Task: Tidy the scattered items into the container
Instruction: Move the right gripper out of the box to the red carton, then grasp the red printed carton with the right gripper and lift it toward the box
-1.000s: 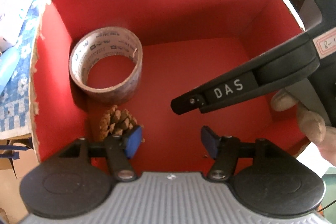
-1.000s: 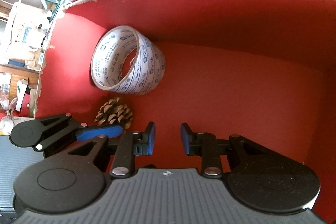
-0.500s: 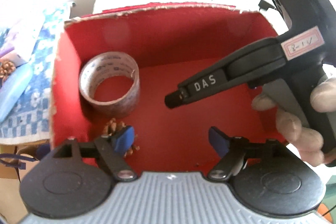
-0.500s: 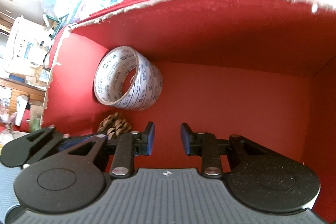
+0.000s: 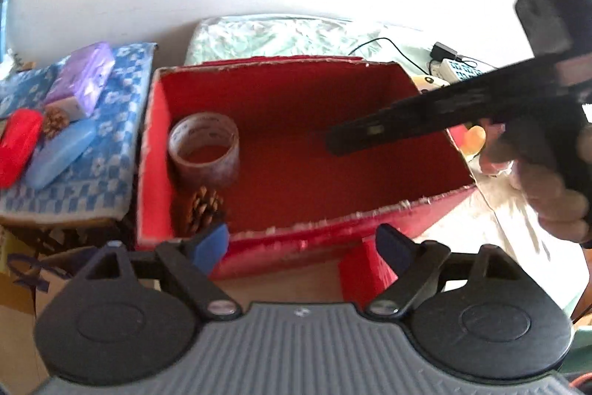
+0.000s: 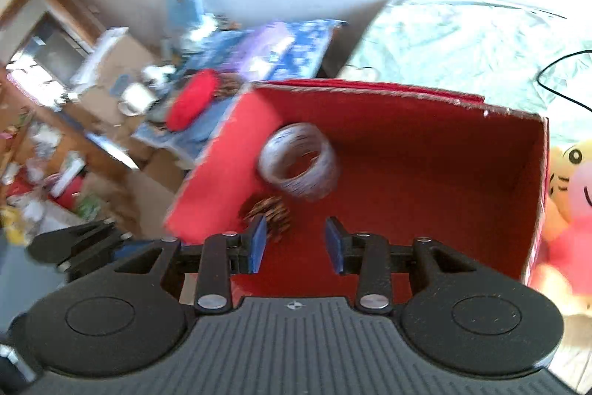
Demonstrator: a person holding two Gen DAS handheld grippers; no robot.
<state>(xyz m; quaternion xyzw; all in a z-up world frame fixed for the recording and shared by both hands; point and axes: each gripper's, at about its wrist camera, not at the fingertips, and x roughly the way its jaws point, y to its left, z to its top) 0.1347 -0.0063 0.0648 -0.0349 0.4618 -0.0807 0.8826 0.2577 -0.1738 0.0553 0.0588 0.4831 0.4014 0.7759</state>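
A red cardboard box (image 5: 370, 217) (image 6: 444, 106) holds a tape roll (image 5: 204, 150) (image 6: 299, 161) and a pine cone (image 5: 202, 206) (image 6: 272, 211) in its left corner. My left gripper (image 5: 303, 247) hangs above the box's near wall, jaws opening wide with nothing between them. My right gripper (image 6: 294, 248) is above the box's near side, jaws opening and empty; in the left wrist view it reaches over the box from the right (image 5: 425, 121). On the blue checked cloth (image 5: 107, 143) lie a red case (image 5: 16, 145) (image 6: 190, 102), a blue case (image 5: 61, 152), a second pine cone (image 5: 55, 121) and a purple pack (image 5: 83, 78).
A plush toy (image 6: 571, 195) leans by the box's right wall. A pale green sheet (image 5: 296, 36) with a black cable (image 5: 388, 43) and a plug lies behind the box. Cardboard cartons (image 5: 22, 284) and cluttered shelves (image 6: 44, 143) stand at the left.
Both grippers have lifted up and back out of the box, so its rim and the surroundings show. The left jaws have spread wider, the right jaws a little. Tape and cone stayed put.
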